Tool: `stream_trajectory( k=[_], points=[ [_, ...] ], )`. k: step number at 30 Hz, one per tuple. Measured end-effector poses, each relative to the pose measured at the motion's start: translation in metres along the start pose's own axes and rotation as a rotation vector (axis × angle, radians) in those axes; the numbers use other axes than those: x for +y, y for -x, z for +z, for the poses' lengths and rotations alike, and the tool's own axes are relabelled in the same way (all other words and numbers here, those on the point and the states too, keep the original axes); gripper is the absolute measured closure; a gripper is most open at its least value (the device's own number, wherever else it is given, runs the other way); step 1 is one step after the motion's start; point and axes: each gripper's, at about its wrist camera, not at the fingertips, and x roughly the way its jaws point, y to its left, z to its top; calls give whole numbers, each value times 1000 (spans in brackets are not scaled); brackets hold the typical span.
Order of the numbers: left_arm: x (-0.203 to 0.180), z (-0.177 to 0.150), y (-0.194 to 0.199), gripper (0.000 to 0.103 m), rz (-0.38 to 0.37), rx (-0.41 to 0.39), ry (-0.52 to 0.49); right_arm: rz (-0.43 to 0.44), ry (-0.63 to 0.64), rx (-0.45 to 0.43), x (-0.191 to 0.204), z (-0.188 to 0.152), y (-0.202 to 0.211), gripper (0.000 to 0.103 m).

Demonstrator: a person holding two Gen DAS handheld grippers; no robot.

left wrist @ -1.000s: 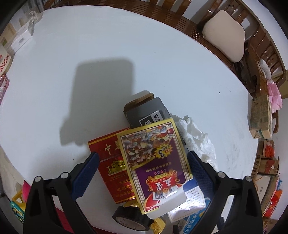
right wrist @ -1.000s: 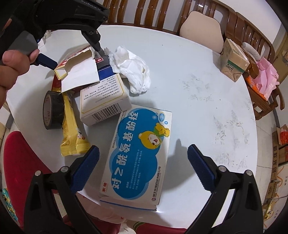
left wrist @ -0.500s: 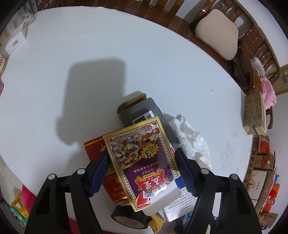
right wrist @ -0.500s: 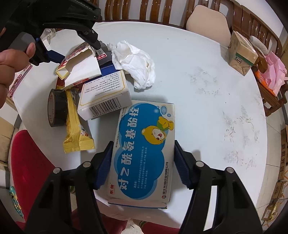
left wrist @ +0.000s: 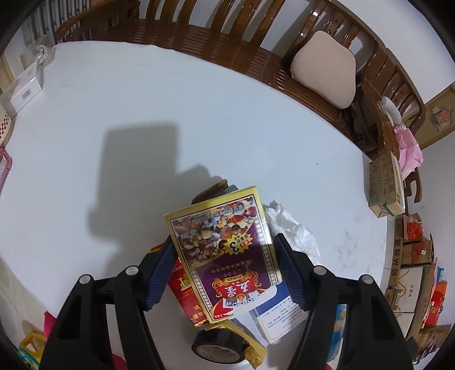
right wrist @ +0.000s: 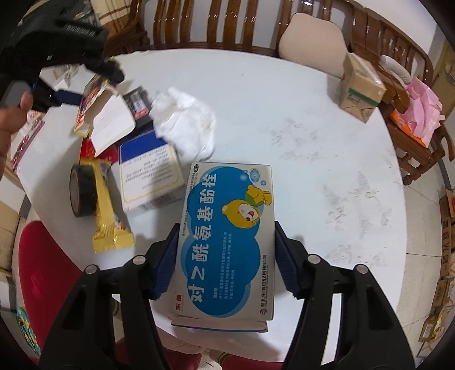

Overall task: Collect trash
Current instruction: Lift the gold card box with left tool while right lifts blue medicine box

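My left gripper (left wrist: 224, 253) is shut on a purple and gold poker card box (left wrist: 227, 253) and holds it lifted above the white round table (left wrist: 113, 113); its open white flap hangs down. Under it lie a red cigarette pack (left wrist: 184, 287), a dark box (left wrist: 210, 193) and a crumpled white tissue (left wrist: 293, 230). My right gripper (right wrist: 224, 242) is shut on a blue and white medicine box with a cartoon bear (right wrist: 227, 236), held above the table's near edge. The left gripper also shows in the right wrist view (right wrist: 93, 82), at the upper left.
A black tape roll (right wrist: 81, 190), a yellow snack wrapper (right wrist: 109, 216) and a white and blue carton (right wrist: 150, 173) lie on the table's left. A brown cardboard box (right wrist: 361, 88) stands at the far right edge. Wooden chairs (right wrist: 227, 25) ring the table. A red stool (right wrist: 42, 261) is below left.
Both grippers closed from wide open onto their boxes. The left one lifted the poker box off the pile. The right one gripped the blue medicine box and raised it.
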Motion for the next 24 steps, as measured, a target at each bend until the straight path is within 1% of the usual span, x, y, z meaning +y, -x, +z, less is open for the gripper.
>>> stream_trajectory(
  k=[6,11,16,19,24],
  points=[
    [-1,-1,15,37,-17,-41,-28,-5,-76,-62,-23,11,19,42],
    [-8,-9,48,37,-6,-129,-93,-25,-102,-136,-33,22,50,42],
    [-18,-31,90,37,-14,-211,-185,-33,-88,-203,-26,25,86,42],
    [-23,-44,110,37,-23,-245,-224,-37,-68,-243,-20,30,107,42],
    [-24,-74,146,37,-32,-301,-280,-36,-31,-311,2,24,147,42]
  ],
)
